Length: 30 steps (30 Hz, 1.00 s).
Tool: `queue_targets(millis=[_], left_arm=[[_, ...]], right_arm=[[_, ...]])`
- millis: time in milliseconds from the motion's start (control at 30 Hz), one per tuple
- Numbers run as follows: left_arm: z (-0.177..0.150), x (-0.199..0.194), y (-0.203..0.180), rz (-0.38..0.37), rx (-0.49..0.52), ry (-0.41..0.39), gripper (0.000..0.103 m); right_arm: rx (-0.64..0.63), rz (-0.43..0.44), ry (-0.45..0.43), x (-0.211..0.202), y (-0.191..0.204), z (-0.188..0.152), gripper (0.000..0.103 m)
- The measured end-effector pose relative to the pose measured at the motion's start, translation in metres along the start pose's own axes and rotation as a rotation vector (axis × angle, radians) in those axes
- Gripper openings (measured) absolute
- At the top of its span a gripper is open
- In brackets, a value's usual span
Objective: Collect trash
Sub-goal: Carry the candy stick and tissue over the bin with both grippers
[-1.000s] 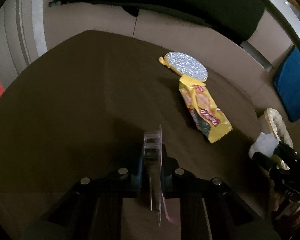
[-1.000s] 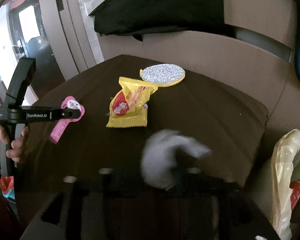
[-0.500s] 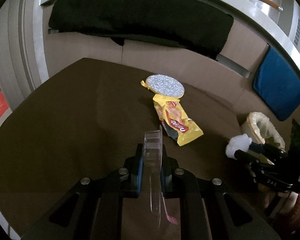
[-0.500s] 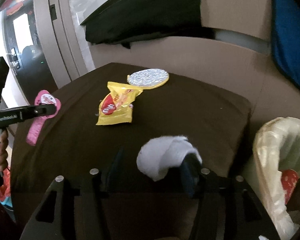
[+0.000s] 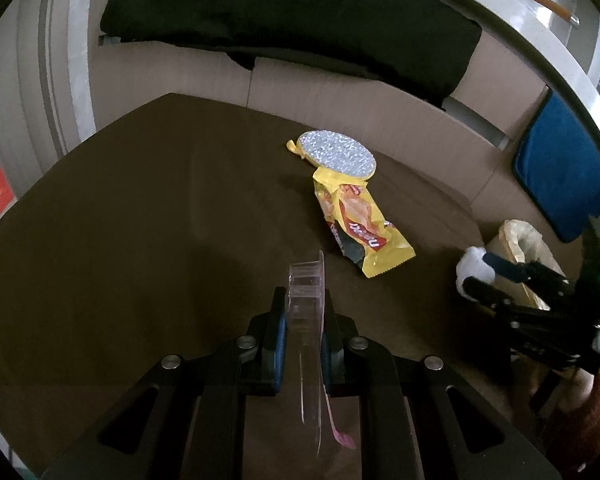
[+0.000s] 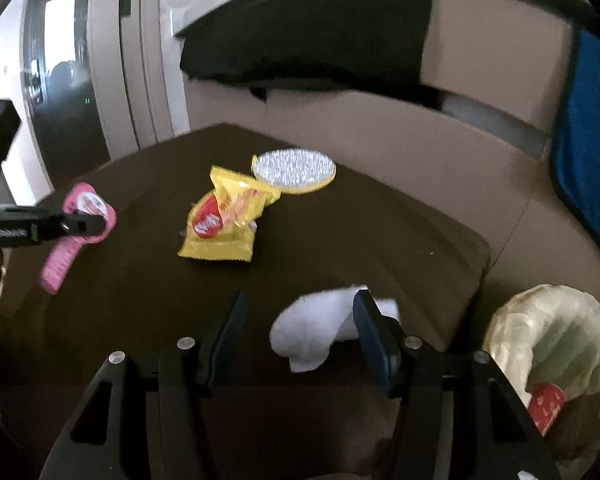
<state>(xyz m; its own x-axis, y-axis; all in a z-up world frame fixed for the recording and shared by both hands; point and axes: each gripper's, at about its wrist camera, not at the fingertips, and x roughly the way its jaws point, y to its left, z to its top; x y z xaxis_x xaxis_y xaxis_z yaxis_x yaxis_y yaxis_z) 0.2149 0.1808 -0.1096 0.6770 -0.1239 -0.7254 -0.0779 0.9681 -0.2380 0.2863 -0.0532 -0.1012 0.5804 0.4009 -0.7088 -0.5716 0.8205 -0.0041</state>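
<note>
Over on the left, the left gripper [image 5: 305, 320] is clamped hard on a pink-backed clear plastic blister pack [image 6: 78, 226]. In the right wrist view that pack hangs edge-on to its pads, long axis drooping down toward the dark brown table [image 5: 140, 220]. It's lifted clear of the surface, so that piece looks ready for the trip across.

Moving along to the middle: a crumpled yellow snack wrapper [image 5: 358, 222] lies flat on the table, its long axis running away from the left gripper toward a round foil-faced lid with a yellow rim [image 5: 338, 156], the two touching at the far end. Both untouched, both nearer the centre than either edge.

Now the right side, where it matters. The right gripper [image 6: 300, 328] stands with its jaws well apart, and a crumpled white tissue [image 6: 320, 332] sits between them, leaning against the right-hand finger; whether it's resting there or dropping away, the blur won't say. The pale plastic-lined trash bin [image 6: 556, 340] sits beyond the table's right edge, low and right of that gripper, a red scrap already inside. So the tissue is just short of the bin's mouth, not over it. I'd judge a small shift rightward is needed. The right hand is far closer to the bin.
</note>
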Motion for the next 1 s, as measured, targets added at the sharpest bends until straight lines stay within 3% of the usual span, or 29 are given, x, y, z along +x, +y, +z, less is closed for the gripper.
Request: queue_targets(millis=[133,267,367,800,1000], left_arm=[[-0.001,0.003,0.002,0.005,-0.009,0.011,0.014],[0.001,-0.001,-0.006,-0.002,0.0,0.001,0.014],[0.005,-0.011,-0.017,-0.002,0.021,-0.033,0.014],[0.032,-0.081,-0.101,0.014,0.178,-0.271,0.014],[0.041,-0.104,-0.151,-0.02,0.246,-0.373,0.014]], right_arm=[[0.013,-0.008,0.064,0.016,-0.004,-0.008,0.052],[0.056,0.005,0.06,0.014,-0.011,-0.013,0.03],[0.063,0.033,0.038,0.001,-0.013,-0.011,0.026],[0.089,0.026,-0.205,-0.11,-0.021,0.018,0.025],[0.118,0.0,-0.282,-0.154,-0.036,0.023,0.025]])
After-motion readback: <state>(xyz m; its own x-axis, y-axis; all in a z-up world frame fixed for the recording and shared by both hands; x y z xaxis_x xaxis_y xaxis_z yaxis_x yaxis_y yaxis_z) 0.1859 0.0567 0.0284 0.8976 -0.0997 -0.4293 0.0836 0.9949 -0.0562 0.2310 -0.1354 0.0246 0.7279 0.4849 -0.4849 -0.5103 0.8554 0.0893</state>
